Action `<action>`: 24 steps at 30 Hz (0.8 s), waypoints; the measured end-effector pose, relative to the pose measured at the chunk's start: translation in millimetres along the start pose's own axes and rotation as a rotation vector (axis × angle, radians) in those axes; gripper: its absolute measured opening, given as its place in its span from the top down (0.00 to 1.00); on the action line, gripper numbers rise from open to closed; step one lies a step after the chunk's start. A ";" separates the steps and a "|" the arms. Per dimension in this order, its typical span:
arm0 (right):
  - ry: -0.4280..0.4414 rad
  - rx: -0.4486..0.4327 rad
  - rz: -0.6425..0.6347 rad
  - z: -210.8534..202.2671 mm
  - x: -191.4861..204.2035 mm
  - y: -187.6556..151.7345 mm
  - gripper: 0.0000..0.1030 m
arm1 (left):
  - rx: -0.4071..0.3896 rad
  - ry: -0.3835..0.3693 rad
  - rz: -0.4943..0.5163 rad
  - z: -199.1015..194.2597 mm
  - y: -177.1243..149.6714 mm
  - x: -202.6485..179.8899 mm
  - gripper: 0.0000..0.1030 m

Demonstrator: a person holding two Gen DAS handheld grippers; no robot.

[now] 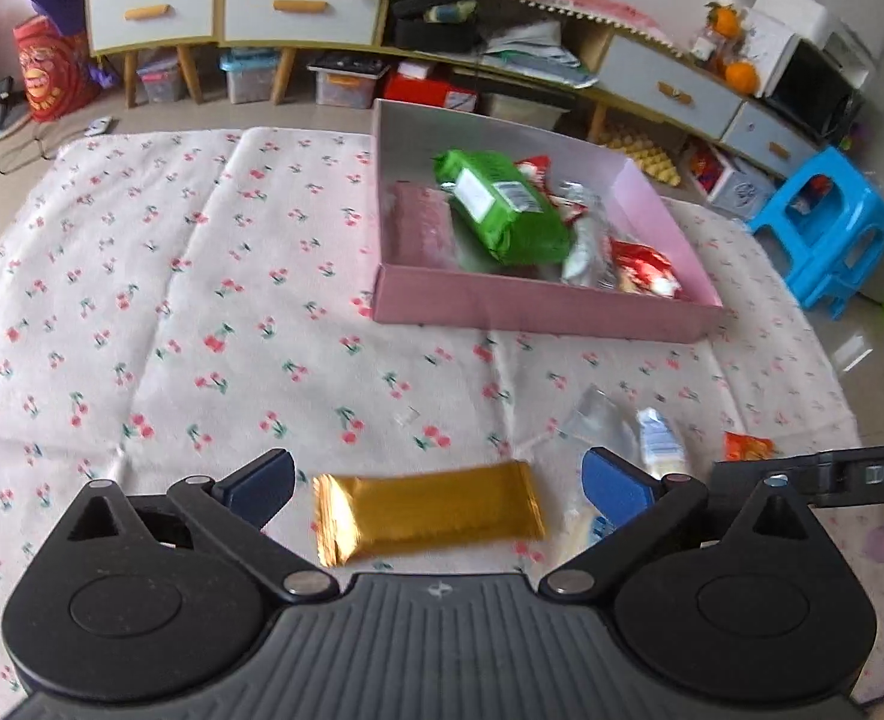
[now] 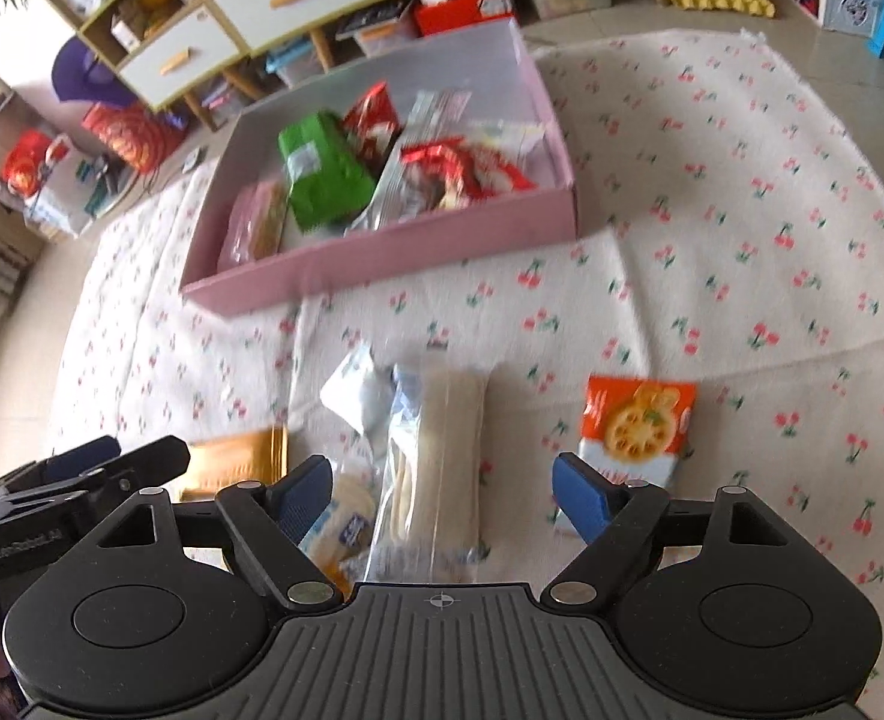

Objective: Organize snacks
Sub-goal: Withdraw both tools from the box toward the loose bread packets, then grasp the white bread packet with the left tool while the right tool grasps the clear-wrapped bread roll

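Observation:
My left gripper (image 1: 442, 483) stands open just above the cherry-print cloth. A gold-wrapped bar (image 1: 426, 510) lies crosswise between its blue pads, with a gap on each side. My right gripper (image 2: 445, 492) is open too, astride a clear-wrapped pale biscuit packet (image 2: 442, 450) that no pad touches. A small blue-and-white packet (image 2: 345, 516) lies by its left finger and an orange cracker packet (image 2: 637, 426) by its right finger. Farther back, the pink box (image 1: 538, 306) holds a green packet (image 1: 502, 204), red-and-white packets (image 1: 646, 267) and a pinkish packet.
The cloth (image 1: 171, 300) covers the floor area around the box. Low cabinets with drawers (image 1: 297, 6) and storage bins line the back. A blue plastic stool (image 1: 826, 228) stands at the right. The two grippers work side by side, close together.

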State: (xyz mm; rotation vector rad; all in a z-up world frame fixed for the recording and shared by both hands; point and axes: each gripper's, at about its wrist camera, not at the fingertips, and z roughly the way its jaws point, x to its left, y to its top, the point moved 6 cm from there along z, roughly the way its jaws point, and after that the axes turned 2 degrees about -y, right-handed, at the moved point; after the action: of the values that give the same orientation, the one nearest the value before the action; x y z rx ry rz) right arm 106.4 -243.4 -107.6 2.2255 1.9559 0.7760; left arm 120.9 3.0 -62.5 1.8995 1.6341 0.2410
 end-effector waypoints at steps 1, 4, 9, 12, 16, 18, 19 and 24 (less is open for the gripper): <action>0.000 0.009 -0.004 1.9 1.2 -2.0 0.20 | 0.007 -0.004 0.005 -0.7 -2.4 -0.2 0.01; -0.011 0.025 -0.001 7.3 1.9 -4.4 0.20 | 0.016 -0.010 0.041 -2.2 -10.1 -3.5 0.01; -0.028 0.057 0.014 17.0 2.1 -5.6 0.20 | 0.074 -0.050 0.106 2.6 -27.3 -15.3 0.06; -0.037 0.068 0.004 21.0 5.3 -7.0 0.20 | 0.099 -0.067 0.152 4.4 -34.7 -22.6 0.10; -0.043 0.077 -0.010 23.9 8.4 -8.1 0.20 | 0.145 -0.107 0.215 7.9 -45.1 -33.9 0.18; -0.049 0.082 -0.015 25.1 8.7 -9.4 0.20 | 0.177 -0.126 0.248 10.6 -51.0 -39.5 0.26; -0.052 0.083 -0.018 25.4 8.4 -9.9 0.20 | 0.189 -0.131 0.263 11.9 -53.9 -41.8 0.29; -0.064 0.086 -0.017 26.5 5.5 -10.0 0.20 | 0.232 -0.129 0.339 16.7 -67.4 -51.2 0.45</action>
State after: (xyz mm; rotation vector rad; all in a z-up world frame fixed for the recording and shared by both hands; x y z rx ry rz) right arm 108.7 -229.4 -132.7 2.2479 2.0113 0.6221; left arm 62.1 -47.5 -100.4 2.3151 1.2945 0.0645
